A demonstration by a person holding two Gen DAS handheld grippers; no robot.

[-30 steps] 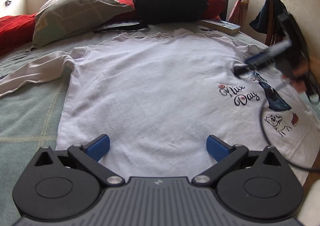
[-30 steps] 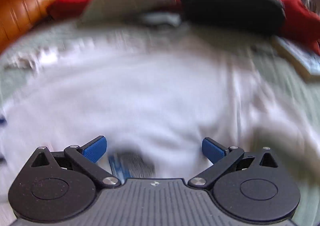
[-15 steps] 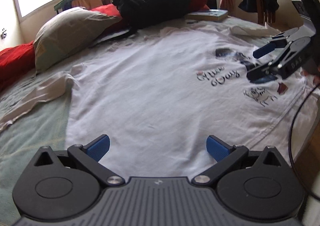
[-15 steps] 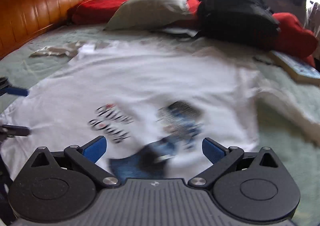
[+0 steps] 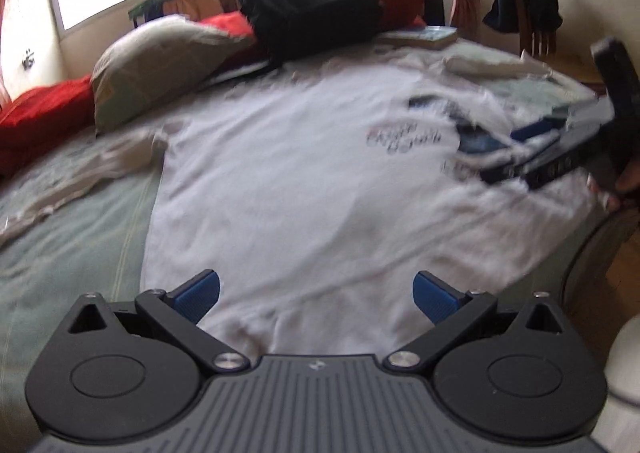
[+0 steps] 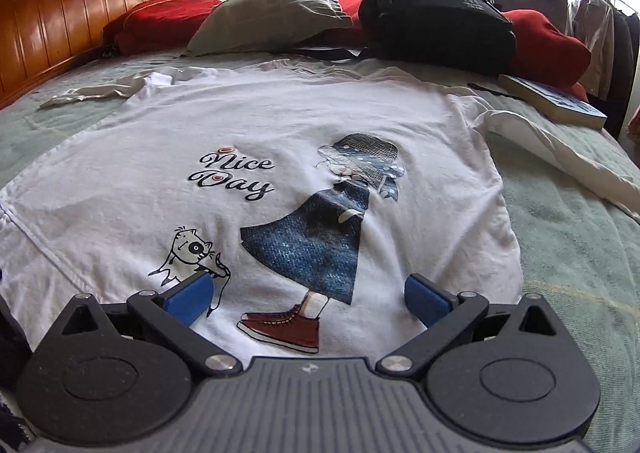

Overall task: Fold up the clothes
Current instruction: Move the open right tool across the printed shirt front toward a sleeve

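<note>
A white long-sleeved shirt (image 6: 304,125) lies spread flat on the bed, print side up, with "Nice Day", a girl in a blue skirt and a small cat on it. In the left wrist view the same shirt (image 5: 300,181) fills the middle, blurred. My left gripper (image 5: 316,295) hovers open over the shirt's plain left part near the hem. My right gripper (image 6: 307,297) is open above the hem, by the red shoe of the print. The right gripper (image 5: 528,151) also shows in the left wrist view at the right, open over the print, held by a hand (image 5: 624,189).
A grey pillow (image 6: 272,13), red cushions (image 6: 160,19) and a black backpack (image 6: 436,9) lie at the far end of the bed. A book (image 6: 556,101) rests at the far right. The wooden headboard (image 6: 60,21) is on the left. Green bedspread (image 6: 572,253) borders the shirt.
Both grippers have pulled back toward the hem side of the shirt. The right gripper's view has settled and sharpened over the print. Both stayed open.
</note>
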